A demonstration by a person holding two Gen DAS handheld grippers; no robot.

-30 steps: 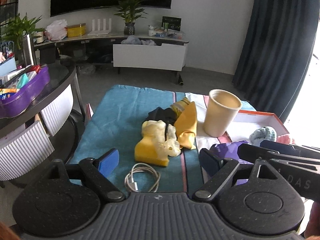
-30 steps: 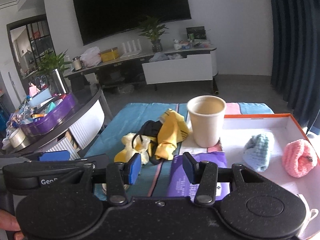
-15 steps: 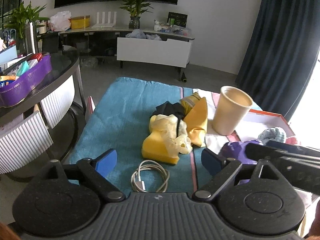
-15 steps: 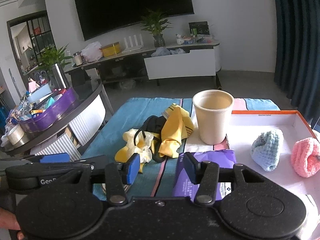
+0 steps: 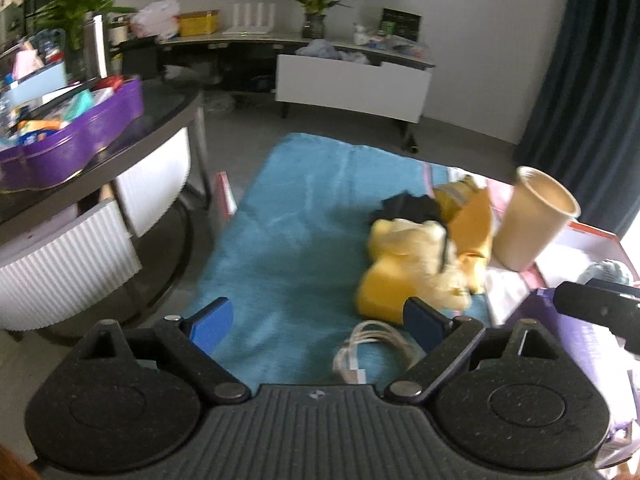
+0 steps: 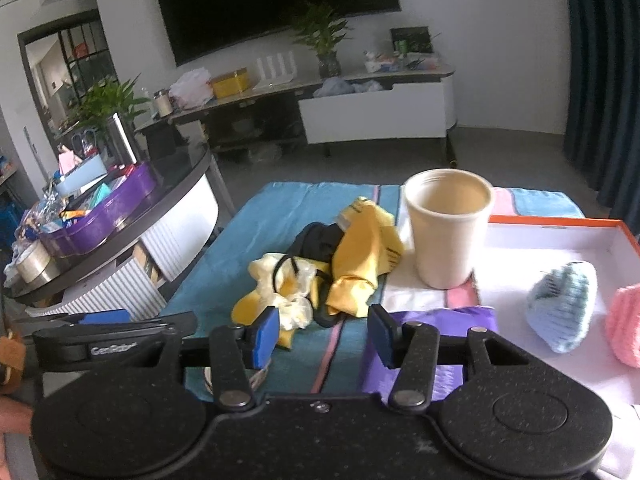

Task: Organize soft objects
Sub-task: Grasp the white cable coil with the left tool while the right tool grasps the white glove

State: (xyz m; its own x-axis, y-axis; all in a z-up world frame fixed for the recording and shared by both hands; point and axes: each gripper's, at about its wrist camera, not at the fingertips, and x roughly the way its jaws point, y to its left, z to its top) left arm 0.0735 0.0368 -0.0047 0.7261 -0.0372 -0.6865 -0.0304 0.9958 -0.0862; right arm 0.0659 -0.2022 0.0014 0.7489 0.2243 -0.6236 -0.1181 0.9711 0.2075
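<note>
Yellow cloth [image 6: 362, 260] lies crumpled, long axis running toward the cup [image 6: 448, 228]; both hand-held grippers, left [image 5: 318, 322] and right [image 6: 322, 334], hover with fingers apart.

Fuzzy knitted blue pouch [image 6: 564, 312], matt cup [image 6: 448, 232]

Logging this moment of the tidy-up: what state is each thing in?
Left gripper: open, empty.
Right gripper: open, empty.
Cup: upright, empty.
Box: open, holding blue knit and pink knit.
Yellow cloth: crumpled, in pile.
Cable: coiled.
</note>
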